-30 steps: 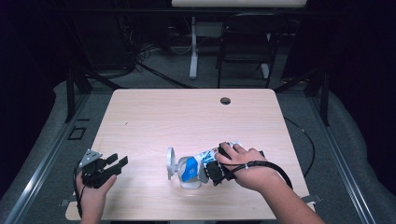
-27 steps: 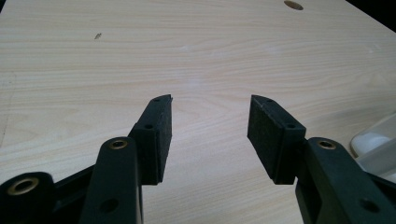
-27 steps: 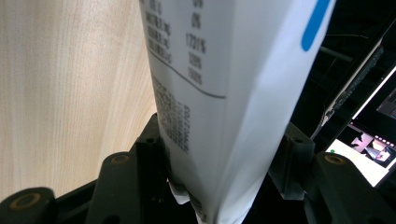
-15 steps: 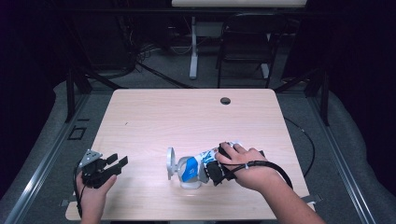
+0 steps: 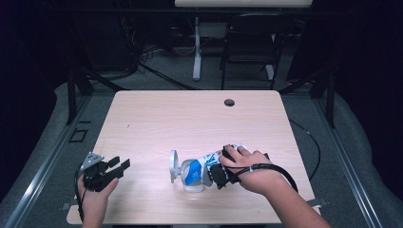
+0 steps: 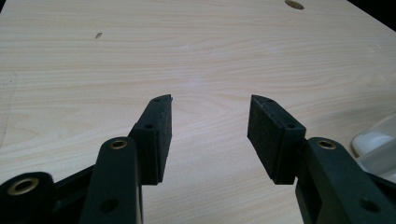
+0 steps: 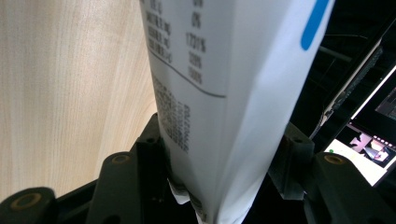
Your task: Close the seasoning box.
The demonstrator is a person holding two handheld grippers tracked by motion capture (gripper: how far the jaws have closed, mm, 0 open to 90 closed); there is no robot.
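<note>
Left gripper (image 5: pixel 113 167): held in the person's left hand (image 5: pixel 95 194) at the front left corner of the worktop (image 5: pixel 190 123), well apart from the carton, to its left.
Left fingers (image 6: pixel 156 135): spread wide in the left gripper view, with bare wood between the pads and nothing touching them.
White base (image 5: pixel 192 185): a small pale piece on the worktop directly under the carton's left half; its exact shape is too small to tell in the high view.
White disc (image 5: pixel 173 166): stands on edge just beyond the carton's left end, touching or nearly touching it; I cannot tell which.
Carton (image 5: pixel 202 168): a white and blue printed pack, lying roughly level over the front middle of the worktop. In the right gripper view its white face with small black print and a blue mark (image 7: pixel 219 93) rises between the two pads.
Right gripper (image 5: pixel 216 173): at the carton's right end, held by the person's right hand (image 5: pixel 252 168), a black cable looping off to the right of the carton.
Right fingers (image 7: pixel 152 154): pinching the carton, one pad against each side of it.
Cable hole (image 5: pixel 229 102): a dark round opening near the worktop's far edge, well beyond the carton.
</note>
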